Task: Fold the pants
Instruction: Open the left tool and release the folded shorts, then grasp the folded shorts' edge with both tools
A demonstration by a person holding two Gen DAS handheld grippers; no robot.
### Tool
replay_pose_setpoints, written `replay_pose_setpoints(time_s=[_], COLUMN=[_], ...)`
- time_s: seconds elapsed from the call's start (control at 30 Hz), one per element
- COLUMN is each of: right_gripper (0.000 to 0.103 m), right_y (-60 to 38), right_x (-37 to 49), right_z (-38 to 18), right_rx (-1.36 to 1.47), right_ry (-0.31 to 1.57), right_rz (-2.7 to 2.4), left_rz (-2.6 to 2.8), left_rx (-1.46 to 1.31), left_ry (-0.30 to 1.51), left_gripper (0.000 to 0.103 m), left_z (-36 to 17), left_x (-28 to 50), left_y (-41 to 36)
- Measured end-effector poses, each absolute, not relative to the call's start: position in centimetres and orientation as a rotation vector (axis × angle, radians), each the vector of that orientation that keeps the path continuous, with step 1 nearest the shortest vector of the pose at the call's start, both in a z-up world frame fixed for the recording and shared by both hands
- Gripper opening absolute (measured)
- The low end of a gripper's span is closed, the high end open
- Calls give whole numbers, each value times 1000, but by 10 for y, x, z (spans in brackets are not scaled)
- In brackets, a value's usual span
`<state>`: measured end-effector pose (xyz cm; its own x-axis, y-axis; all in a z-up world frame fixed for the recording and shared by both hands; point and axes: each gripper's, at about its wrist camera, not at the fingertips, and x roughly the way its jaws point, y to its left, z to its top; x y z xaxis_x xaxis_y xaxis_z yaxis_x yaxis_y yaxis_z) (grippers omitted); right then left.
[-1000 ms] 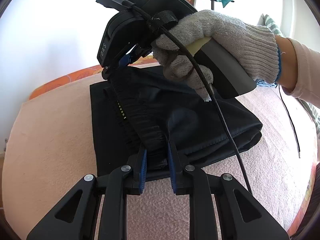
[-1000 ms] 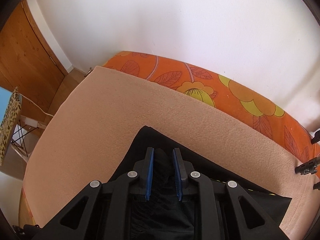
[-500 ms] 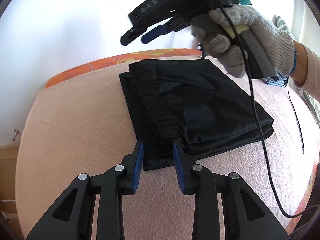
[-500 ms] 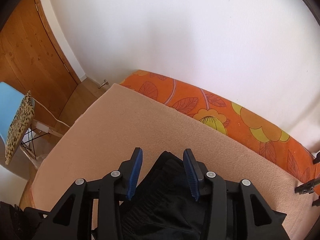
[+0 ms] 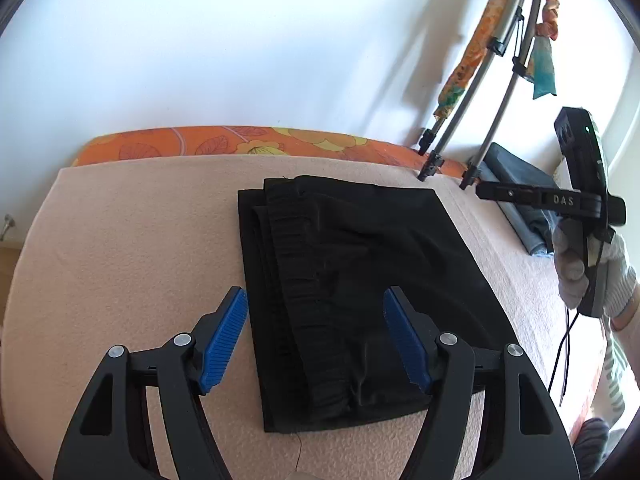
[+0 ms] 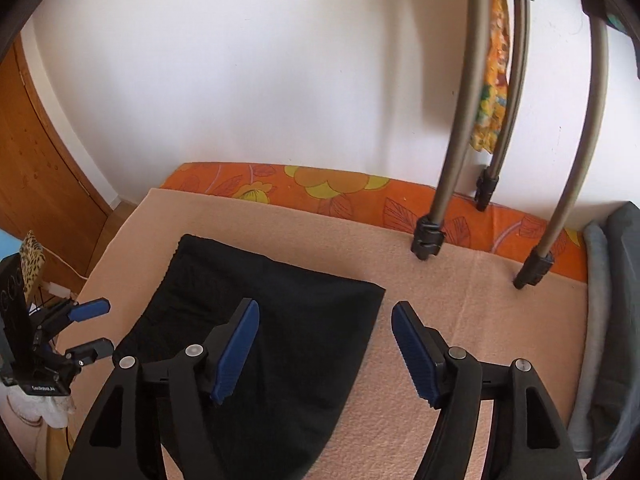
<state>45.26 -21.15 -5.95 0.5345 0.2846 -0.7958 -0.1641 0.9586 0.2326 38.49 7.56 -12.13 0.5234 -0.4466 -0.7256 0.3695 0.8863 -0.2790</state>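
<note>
The black pants (image 5: pixel 352 280) lie folded into a flat rectangle on the peach blanket (image 5: pixel 120 248), elastic waistband on top at the left. My left gripper (image 5: pixel 316 340) is open and empty, held above the near end of the pants. My right gripper (image 6: pixel 326 352) is open and empty above the pants' right edge (image 6: pixel 280 320). In the left wrist view the right gripper (image 5: pixel 580 208) is off to the right in a gloved hand. In the right wrist view the left gripper (image 6: pixel 86 328) shows at the far left, jaws apart.
Tripod legs (image 6: pixel 460 140) stand on the blanket's far edge by the white wall. An orange flowered sheet (image 6: pixel 320 192) borders the blanket. Folded grey clothes (image 5: pixel 520 196) lie at the right. A wooden door (image 6: pixel 36 160) and a chair are at the left.
Both grippers have let go of the pants, opened wide and pulled back. The right gripper has swung away to the right. The pants now lie flat, folded.
</note>
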Motion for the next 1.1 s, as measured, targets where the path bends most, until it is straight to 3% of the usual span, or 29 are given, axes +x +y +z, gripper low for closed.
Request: replay_pose_setpoints(time_s=[0.2,0.4,0.8,0.9,0.97,1.1], right_gripper=[72,72,69,59,55,46], right_y=[-242,-238,-218,-208,-203,-195], right_x=[460,472,484,484,484,486], right_z=[-96,-118,-137,-140,-141,-143], right_rx=[277,335,355,355,351,360], right_ry=[1025,1028,988,986,975,967], right_rz=[275,326,361,408,420,430], left_rz=[-434,-367,-393,-394,-390,-396], left_rx=[-200,-121,-123,-126,-105,-101], left_ry=[971,988,962,943,926,914], left_gripper=[71,71,71,70,51,30], left_z=[-139,-150,-165,-165,-165,-165], left_x=[435,465,476,474,472,471], left_y=[72,61,58,59,56,52])
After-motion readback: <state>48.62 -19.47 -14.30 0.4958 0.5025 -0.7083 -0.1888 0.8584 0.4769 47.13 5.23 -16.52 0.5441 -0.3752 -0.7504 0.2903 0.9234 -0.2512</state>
